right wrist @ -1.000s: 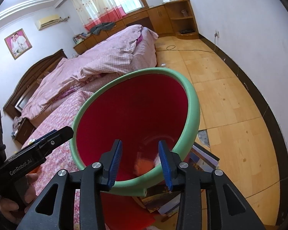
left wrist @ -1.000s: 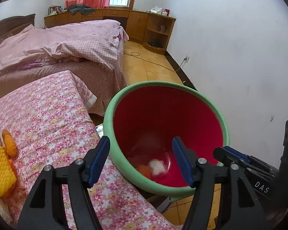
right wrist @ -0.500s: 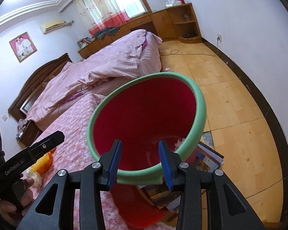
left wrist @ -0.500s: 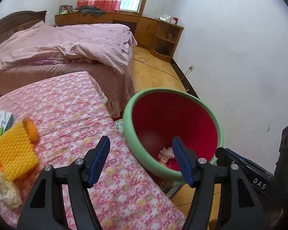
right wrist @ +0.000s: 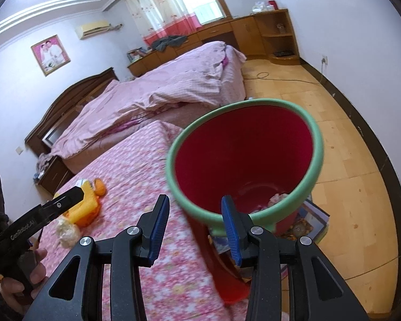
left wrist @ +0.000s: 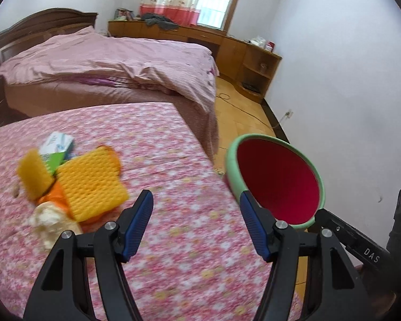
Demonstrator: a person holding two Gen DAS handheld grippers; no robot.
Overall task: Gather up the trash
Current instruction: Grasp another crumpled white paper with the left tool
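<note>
A: How far along is the trash collecting?

B: Partly done, I'd say. The red bin with the green rim (right wrist: pixel 304 144) stands on the floor just off the right edge of the flowered bench (left wrist: pixel 173 187), and a few scraps (right wrist: pixel 276 198) lie at its bottom, something pale among them.

A: And what's left?

B: A small pile at the left of the bench: two yellow foam nets (left wrist: pixel 93 184), something orange under them, a green and white packet (left wrist: pixel 57 147) at the far side, and a pale crumpled wad (left wrist: pixel 50 222) at the near side.

A: Are the tools carrying anything?

B: No. The left gripper (left wrist: pixel 195 224) has its fingers wide apart over bare cloth, with the pile just to its left. The right gripper (right wrist: pixel 195 227) has its fingers apart too, narrower, with nothing between them; the bin sits beyond them.

A: So next?

B: Probably the left one goes for the pile, though that's my guess.
</note>
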